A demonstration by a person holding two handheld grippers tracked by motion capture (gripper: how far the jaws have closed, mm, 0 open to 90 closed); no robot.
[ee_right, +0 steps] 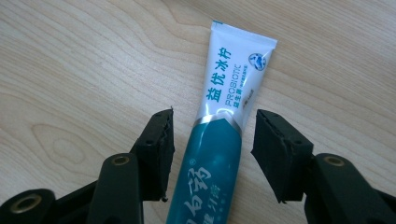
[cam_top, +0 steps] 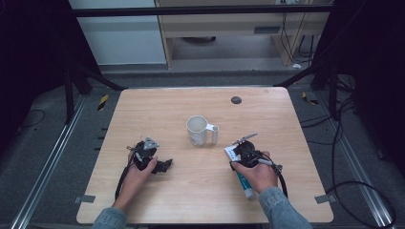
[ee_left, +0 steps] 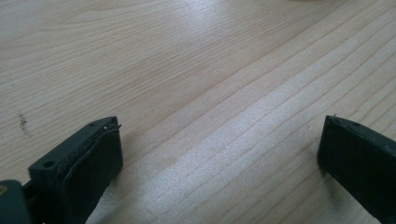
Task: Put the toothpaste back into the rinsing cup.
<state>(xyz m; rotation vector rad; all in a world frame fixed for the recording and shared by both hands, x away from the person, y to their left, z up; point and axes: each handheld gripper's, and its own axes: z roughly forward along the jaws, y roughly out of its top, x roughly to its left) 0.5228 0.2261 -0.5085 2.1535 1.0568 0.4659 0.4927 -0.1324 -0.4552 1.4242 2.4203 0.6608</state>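
Pale wood grain runs under both my claws on the desk (cam_top: 143,109). My left claw (cam_top: 162,165) sits low over the near-left part of the desk, jaws spread wide with bare wood between them — nothing held. My right claw (ee_right: 212,154) is over the near-right part, its jaws parted on either side of a toothpaste tube (ee_right: 219,140) that lies flat on the desk. I see a gap between each jaw and the tube, so the claw straddles it without gripping. The tube is teal toward the cap end and white toward the crimped end, which points away from my right hand (cam_top: 255,174). A white mug (cam_top: 198,130) stands upright near the desk's centre, its handle turned toward the right claw — well apart from the left one.
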